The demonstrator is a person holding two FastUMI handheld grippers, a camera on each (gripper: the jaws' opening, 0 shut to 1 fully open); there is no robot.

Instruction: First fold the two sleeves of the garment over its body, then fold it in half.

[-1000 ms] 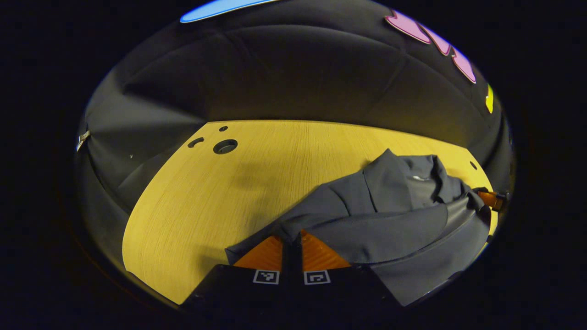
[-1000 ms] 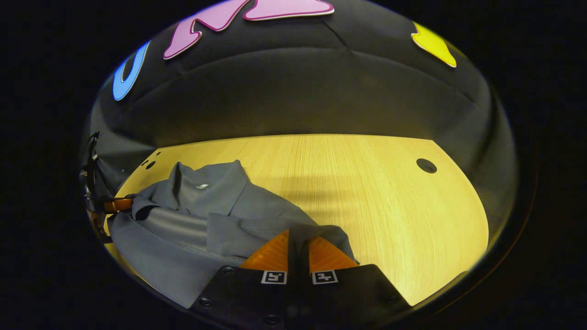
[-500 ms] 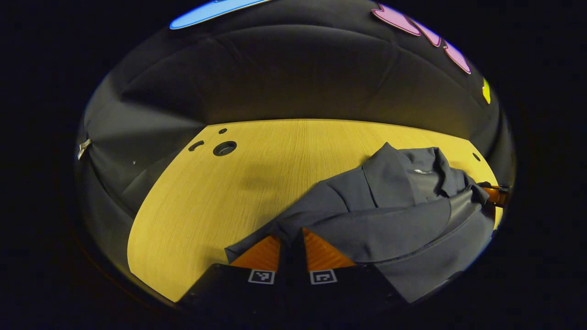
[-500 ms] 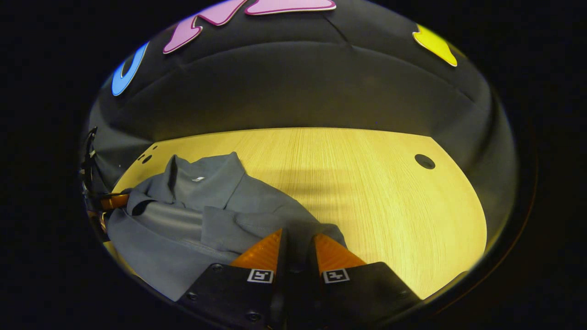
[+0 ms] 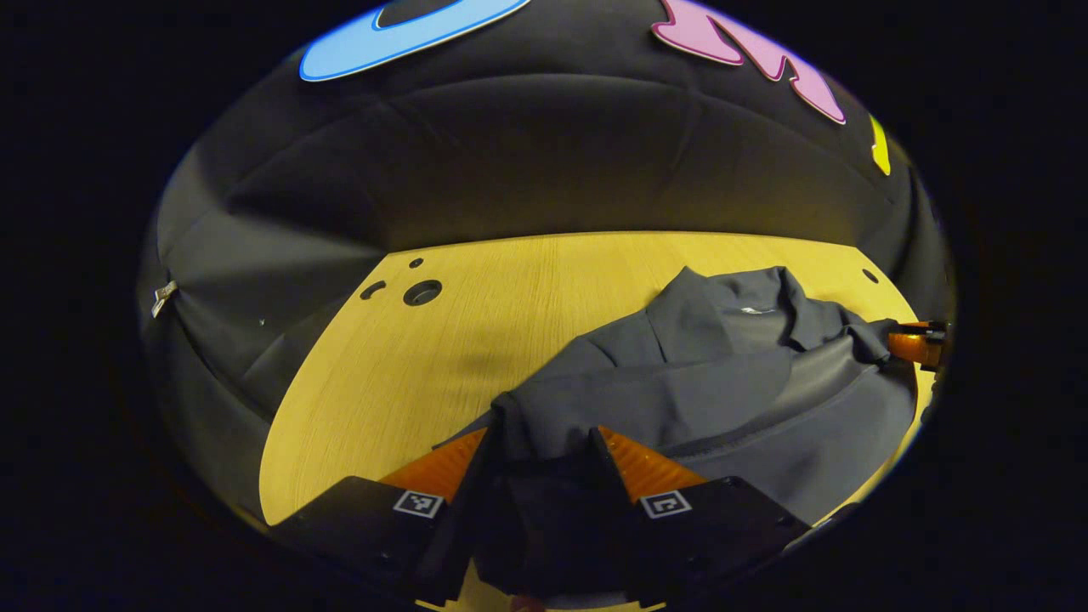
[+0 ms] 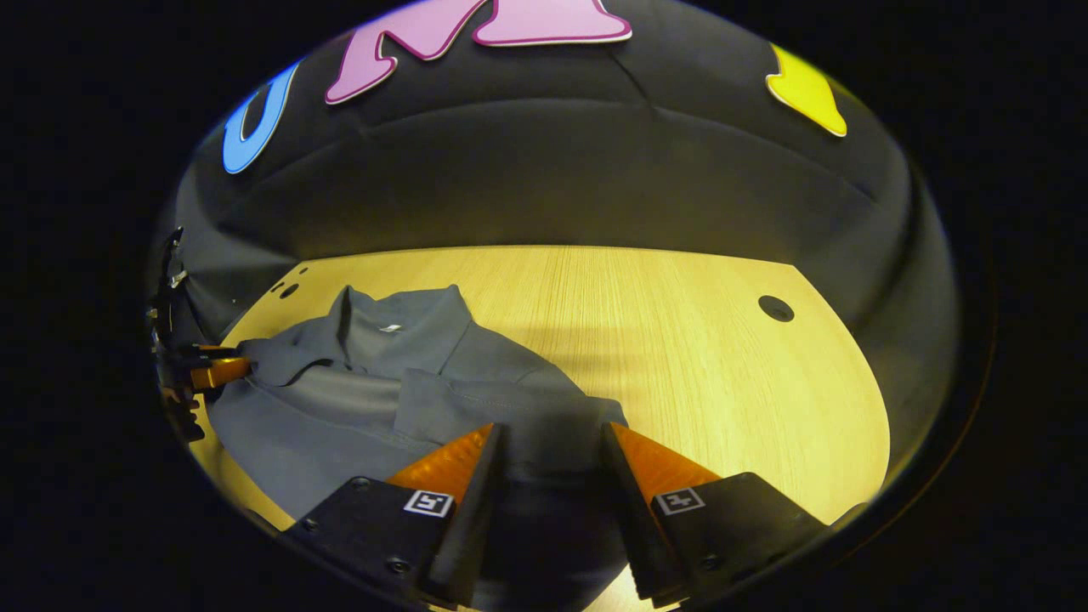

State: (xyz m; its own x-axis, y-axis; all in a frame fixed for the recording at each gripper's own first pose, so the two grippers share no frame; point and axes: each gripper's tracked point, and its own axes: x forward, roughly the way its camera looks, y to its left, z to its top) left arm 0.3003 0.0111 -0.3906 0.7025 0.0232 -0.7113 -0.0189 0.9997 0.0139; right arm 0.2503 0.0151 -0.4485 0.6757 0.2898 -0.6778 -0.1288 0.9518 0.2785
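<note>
A rumpled dark grey collared garment (image 5: 722, 382) is seen spread on the pale wooden table (image 6: 680, 357). The left claw (image 5: 537, 442) and the right claw (image 6: 551, 438) are held wide open (cloth lies between the fingers, ungripped) at the garment's near edge.

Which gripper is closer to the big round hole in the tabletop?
Left. The left gripper is at the garment edge on the side of the round hole; the right gripper is across the garment from it.
</note>
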